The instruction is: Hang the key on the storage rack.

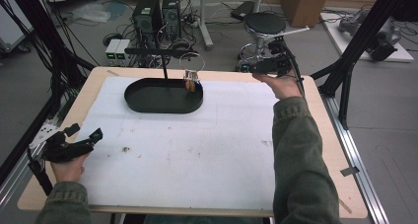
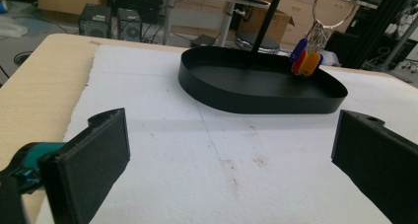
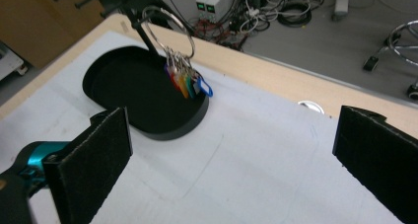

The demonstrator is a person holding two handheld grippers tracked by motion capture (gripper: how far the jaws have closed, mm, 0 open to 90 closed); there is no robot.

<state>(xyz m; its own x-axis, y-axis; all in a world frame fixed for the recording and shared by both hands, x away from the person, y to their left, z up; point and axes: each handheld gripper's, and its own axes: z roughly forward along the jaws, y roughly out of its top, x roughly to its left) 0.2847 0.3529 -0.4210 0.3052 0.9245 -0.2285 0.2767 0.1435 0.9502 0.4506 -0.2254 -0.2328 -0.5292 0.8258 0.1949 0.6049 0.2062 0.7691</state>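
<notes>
At the left edge of the table (image 1: 315, 130), the left gripper (image 1: 85, 139) rests low over the white foam sheet (image 1: 197, 150), held in the person's left hand (image 1: 69, 167). Its 2 jaws stand wide apart with nothing between them, as the left gripper view confirms.

Farther back and toward the middle sits the black oval tray (image 1: 148, 103), its long axis running left to right across the table. A thin black post (image 1: 164, 71) rises from it and carries a crossbar. From that bar's right end hangs a large metal ring (image 1: 191, 61) with a bunch of coloured key tags (image 1: 190, 84) dangling over the tray's right end. The right gripper view separates the tags into orange, yellow, green and blue; the high view blurs them.

At the table's far right edge, the right gripper (image 1: 249, 68) is held raised by the right hand (image 1: 283, 86), pointing left toward the ring. Its jaws are probably spread wide too, judging by its own view, empty.
</notes>
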